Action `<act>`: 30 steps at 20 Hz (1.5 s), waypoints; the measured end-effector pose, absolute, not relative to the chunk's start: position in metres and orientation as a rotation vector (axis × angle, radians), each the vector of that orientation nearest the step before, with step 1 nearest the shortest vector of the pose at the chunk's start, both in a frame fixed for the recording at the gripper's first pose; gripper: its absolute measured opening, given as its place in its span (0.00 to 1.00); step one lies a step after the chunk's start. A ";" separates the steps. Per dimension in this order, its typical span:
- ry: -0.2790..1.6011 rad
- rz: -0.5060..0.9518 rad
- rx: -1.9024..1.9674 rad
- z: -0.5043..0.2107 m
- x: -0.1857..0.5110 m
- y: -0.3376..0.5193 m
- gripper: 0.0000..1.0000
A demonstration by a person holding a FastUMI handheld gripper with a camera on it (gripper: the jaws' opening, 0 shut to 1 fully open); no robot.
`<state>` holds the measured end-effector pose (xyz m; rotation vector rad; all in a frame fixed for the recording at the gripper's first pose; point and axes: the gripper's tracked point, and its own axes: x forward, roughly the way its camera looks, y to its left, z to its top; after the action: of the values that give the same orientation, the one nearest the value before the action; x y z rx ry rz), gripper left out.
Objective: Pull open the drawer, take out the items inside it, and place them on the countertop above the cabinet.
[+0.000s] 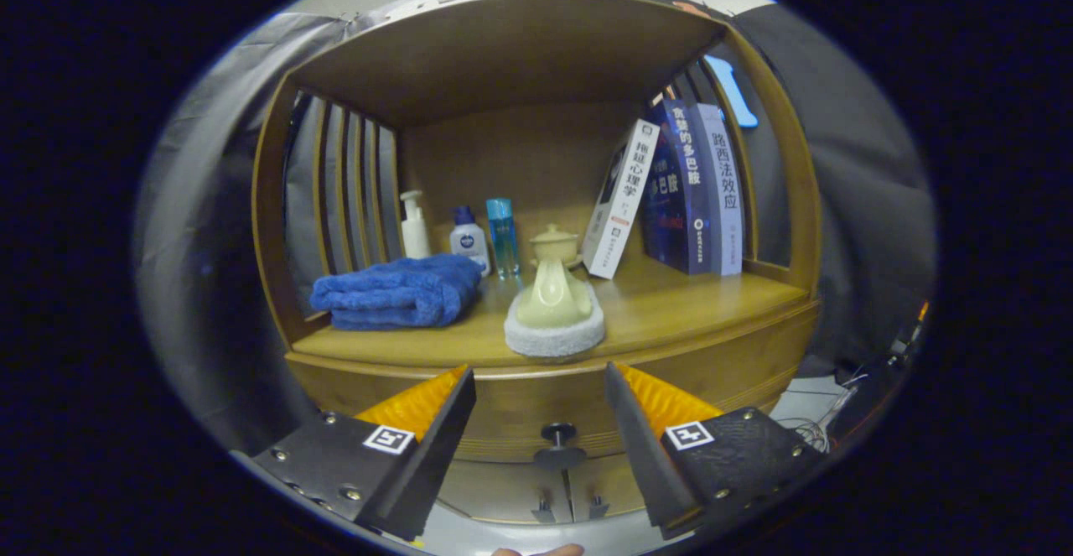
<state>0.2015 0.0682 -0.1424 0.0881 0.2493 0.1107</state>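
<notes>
**Gripper lined up on the drawer knob, drawer still closed**

The gripper [541, 388] sits low in the frame with its two fingers spread wide apart and nothing between them. The gap frames the dark round drawer knob [559, 436] at bottom centre, which lies just beyond the fingertips and a little below them; neither finger touches it. That spacing looks chosen so the jaws can pass either side of the knob before closing.

The drawer front [536, 418] is flush with the wooden cabinet [780, 204], so its contents are hidden. Above it, the countertop [687, 309] already carries a folded blue towel [394, 289] at left, three small bottles [469, 237] behind it, a pale lidded ceramic pot on a white pad [555, 304] at centre, and books [671, 191] leaning at upper right. Bare wood at right front looks like the likeliest landing place.

The tool points level and square at the cabinet, slightly tilted down. A fingertip [536, 550] of the holding hand shows at the bottom edge.
</notes>
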 end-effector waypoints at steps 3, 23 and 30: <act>0.185 0.116 0.064 -0.102 0.186 0.061 0.93; 0.003 -0.064 -0.123 0.077 0.056 -0.013 0.91; 0.043 -0.076 -0.120 0.063 0.056 -0.020 0.91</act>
<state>0.0556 -0.0198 0.0629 -0.1204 0.0432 -0.0759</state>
